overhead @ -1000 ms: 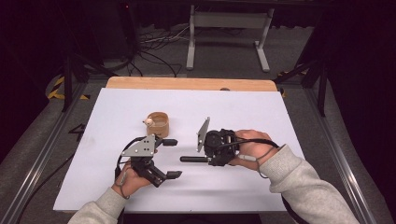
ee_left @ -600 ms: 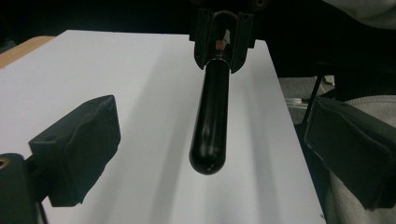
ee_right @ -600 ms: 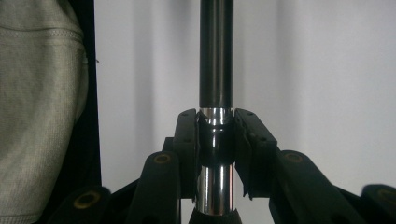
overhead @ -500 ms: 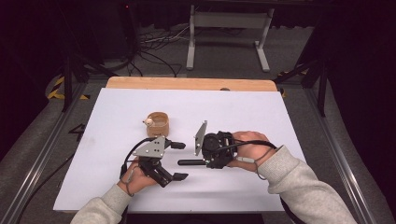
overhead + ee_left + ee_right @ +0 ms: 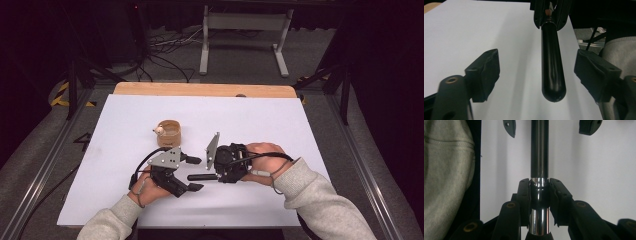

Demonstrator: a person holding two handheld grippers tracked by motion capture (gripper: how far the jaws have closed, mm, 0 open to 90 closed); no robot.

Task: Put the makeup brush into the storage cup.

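Now, step in hand: we judge it a handover or a pull-apart of the black pen (image 5: pixel 202 177), its cap end pointing at our left gripper (image 5: pixel 192 174).
Right gripper (image 5: pixel 539 195): pinching the pen at its chrome band, above the white table (image 5: pixel 280 125).
Left gripper: jaws spread wide, flanking the pen's rounded tip, not touching.
Next move: we close on the tip squarely.
Bystander: wooden cup (image 5: pixel 169 132), apart.

Grey sweatshirt sleeves (image 5: pixel 320 200); black claws, brass-ringed screw holes, grey triangular plates, black cables.
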